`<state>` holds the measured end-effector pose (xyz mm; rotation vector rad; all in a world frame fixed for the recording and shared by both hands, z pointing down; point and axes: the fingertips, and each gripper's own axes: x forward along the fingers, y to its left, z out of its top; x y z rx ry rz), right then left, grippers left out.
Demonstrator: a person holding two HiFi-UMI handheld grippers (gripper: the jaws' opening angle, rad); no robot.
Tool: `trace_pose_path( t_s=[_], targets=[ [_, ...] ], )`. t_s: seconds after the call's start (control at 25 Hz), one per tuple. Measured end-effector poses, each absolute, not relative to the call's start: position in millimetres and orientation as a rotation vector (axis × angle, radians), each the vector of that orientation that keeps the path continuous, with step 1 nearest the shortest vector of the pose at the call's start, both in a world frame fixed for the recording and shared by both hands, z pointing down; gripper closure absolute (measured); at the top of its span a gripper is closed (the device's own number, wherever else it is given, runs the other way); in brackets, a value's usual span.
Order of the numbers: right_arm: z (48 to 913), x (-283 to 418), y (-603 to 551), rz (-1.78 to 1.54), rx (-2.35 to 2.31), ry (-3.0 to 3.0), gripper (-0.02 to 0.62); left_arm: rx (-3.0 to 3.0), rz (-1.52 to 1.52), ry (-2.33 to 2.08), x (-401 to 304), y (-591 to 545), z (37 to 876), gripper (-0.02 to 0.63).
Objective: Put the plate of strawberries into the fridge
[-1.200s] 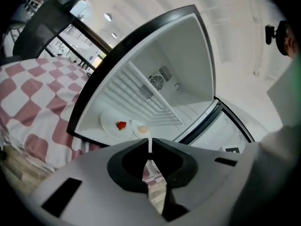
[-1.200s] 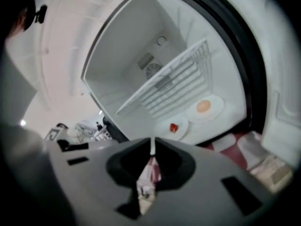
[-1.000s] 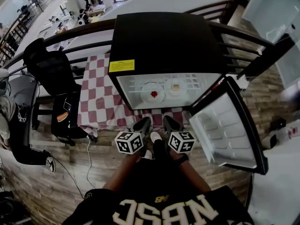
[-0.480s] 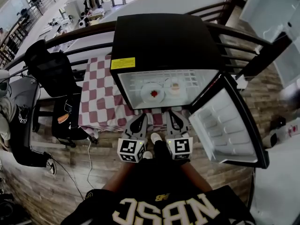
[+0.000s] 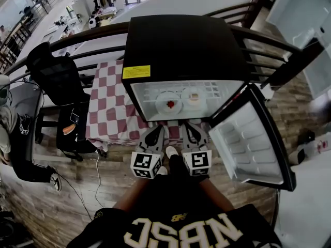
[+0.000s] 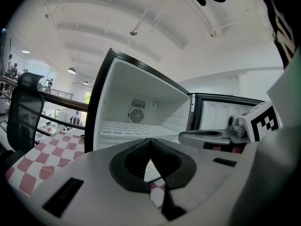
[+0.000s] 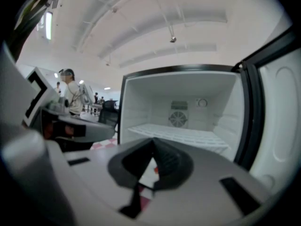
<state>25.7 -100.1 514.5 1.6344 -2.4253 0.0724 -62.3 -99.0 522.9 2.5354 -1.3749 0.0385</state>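
The black fridge stands open in the head view. On its white wire shelf lies a white plate of strawberries, with a second plate holding pale food to its right. My left gripper and right gripper hover side by side just outside the fridge opening, below the shelf edge, both shut and empty. In the left gripper view the shut left gripper points at the fridge's white interior. The right gripper view shows the shut right gripper facing the same shelf.
The fridge door hangs open at the right. A red-and-white checked cloth lies left of the fridge, beside a black office chair. A dark railing runs behind. A person sits at the far left.
Both grippers have drawn back a little from the fridge toward my body and closed fully. The plates on the shelf have stayed put.
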Motion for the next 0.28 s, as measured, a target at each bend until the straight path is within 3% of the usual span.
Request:
trace_pose_path(
  t_s=[0.28],
  targets=[
    [529.0,28.8,-118.2,0.119,1.608,-2.403,0.575,2.503,0.062,-1.353,-58.1,-115.8,537.8,0.588]
  ],
)
